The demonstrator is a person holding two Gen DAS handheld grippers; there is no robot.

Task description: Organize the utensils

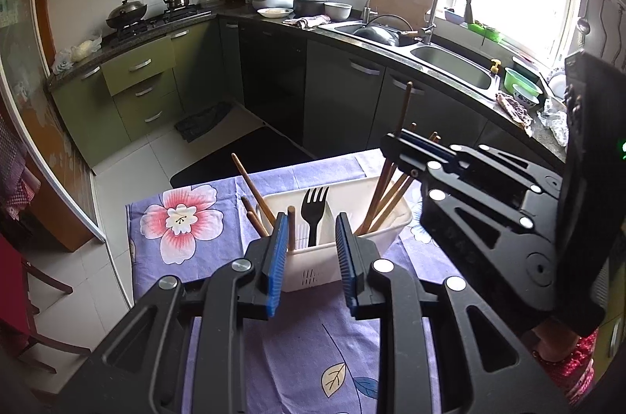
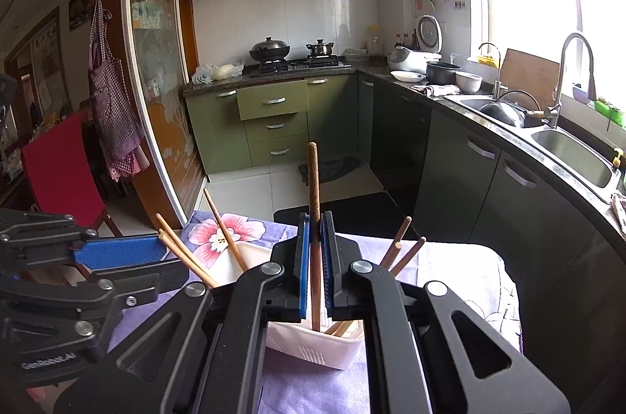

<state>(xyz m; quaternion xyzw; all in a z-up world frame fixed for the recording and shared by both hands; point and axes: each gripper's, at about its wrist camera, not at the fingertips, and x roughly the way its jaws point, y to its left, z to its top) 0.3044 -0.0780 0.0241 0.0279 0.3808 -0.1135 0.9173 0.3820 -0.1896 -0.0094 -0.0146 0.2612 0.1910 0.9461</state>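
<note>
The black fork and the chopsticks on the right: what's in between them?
A white divider wall of the white caddy separates the black fork from those chopsticks, in the left wrist view.

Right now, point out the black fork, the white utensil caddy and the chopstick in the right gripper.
black fork (image 1: 314, 214), left wrist view, on its neck below the tines.
white utensil caddy (image 1: 313, 267), left wrist view, on its front wall.
chopstick (image 2: 313, 179), right wrist view, on its upper shaft.

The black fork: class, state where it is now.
Left wrist view, centre: the fork stands tines-up in the white caddy's middle compartment, between chopstick bundles.
</note>
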